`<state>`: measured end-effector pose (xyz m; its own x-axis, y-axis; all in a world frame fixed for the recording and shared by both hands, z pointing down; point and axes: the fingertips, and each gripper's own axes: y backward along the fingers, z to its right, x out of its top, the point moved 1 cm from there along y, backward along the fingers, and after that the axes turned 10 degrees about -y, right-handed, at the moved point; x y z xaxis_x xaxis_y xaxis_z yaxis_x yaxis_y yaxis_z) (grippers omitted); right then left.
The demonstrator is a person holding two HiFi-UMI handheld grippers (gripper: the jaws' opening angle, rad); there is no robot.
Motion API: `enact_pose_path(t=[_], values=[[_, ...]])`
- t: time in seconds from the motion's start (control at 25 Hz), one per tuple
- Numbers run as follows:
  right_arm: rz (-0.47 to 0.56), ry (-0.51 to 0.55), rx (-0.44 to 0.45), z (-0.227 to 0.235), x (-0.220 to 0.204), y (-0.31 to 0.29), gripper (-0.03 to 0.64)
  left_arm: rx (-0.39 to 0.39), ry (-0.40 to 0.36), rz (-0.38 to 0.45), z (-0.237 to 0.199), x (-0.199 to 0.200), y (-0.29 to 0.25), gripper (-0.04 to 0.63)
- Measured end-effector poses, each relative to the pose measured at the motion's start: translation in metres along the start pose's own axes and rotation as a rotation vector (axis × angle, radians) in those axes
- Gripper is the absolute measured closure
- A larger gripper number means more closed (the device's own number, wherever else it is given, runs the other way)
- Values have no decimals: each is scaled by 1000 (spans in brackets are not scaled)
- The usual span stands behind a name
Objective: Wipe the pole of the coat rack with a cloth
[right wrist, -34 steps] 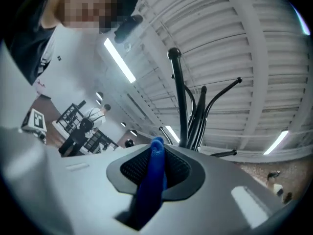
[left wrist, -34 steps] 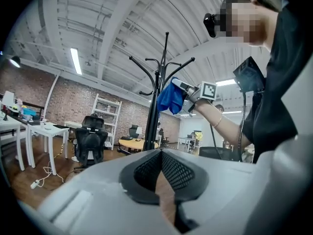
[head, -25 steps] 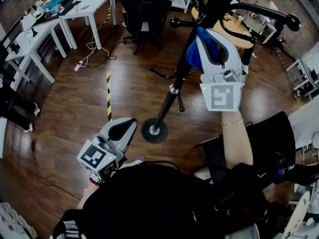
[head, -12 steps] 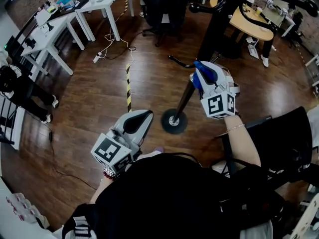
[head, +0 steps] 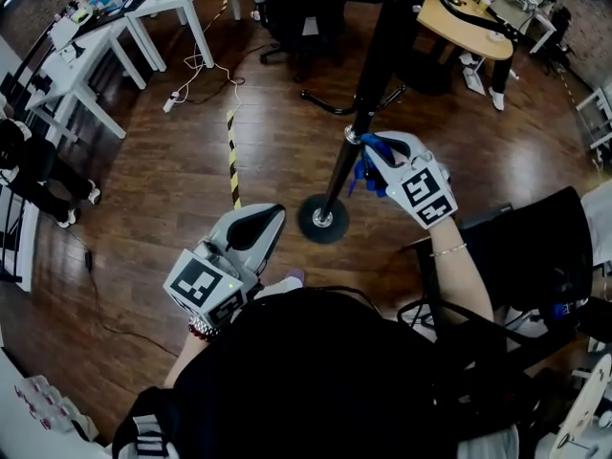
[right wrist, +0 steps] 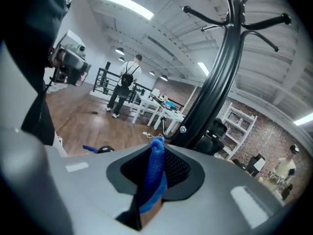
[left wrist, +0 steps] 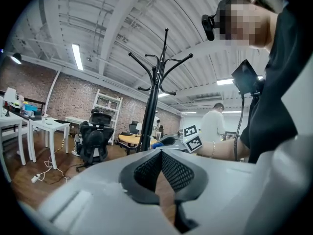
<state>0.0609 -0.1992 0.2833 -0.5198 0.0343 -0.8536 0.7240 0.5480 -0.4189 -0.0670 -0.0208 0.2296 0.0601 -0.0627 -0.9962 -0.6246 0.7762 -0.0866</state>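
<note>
The black coat rack pole (head: 368,75) rises from its round base (head: 322,219) on the wooden floor. My right gripper (head: 371,161) is shut on a blue cloth (head: 367,168) and holds it against the lower pole, just under a silver collar (head: 352,135). In the right gripper view the blue cloth (right wrist: 155,174) is pinched between the jaws, with the pole (right wrist: 215,77) just beyond. My left gripper (head: 251,228) hangs low to the left of the base, shut and empty. Over its closed jaws the left gripper view shows the coat rack (left wrist: 156,89).
White tables (head: 143,8) stand at the far left. A black office chair (head: 301,8) and a round wooden table (head: 469,22) lie behind the rack. A yellow-black tape strip (head: 232,156) and cables (head: 206,65) lie on the floor. Another person (right wrist: 121,84) stands far off.
My right gripper has slid the blue cloth down the pole, from high near the hooks to just below the silver collar. The left gripper has stayed low by the base.
</note>
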Motion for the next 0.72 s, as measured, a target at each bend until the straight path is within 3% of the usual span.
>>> enact_pose_path(t=[0.2,0.32,0.4,0.52,0.64,0.72], values=[[51,40,148,-28,14,35,552,-24,-1,24,1,13,-6,591],[136,-44,254,-37,24,58,552,-18,-3,27,-2,13,-3,591],[255,-184,191,-8,39,76,552,-1,-1,32,-3,13,-1,591],[480,-415,-31,70,68,106,552,30,-21,30,-3,12,6,591],[590,-449,-244,128,95,114,551,70,-52,21,-6,9,16,591],[679,-466,-286,150,117,114,551,107,-42,27,-13,6,27,591]])
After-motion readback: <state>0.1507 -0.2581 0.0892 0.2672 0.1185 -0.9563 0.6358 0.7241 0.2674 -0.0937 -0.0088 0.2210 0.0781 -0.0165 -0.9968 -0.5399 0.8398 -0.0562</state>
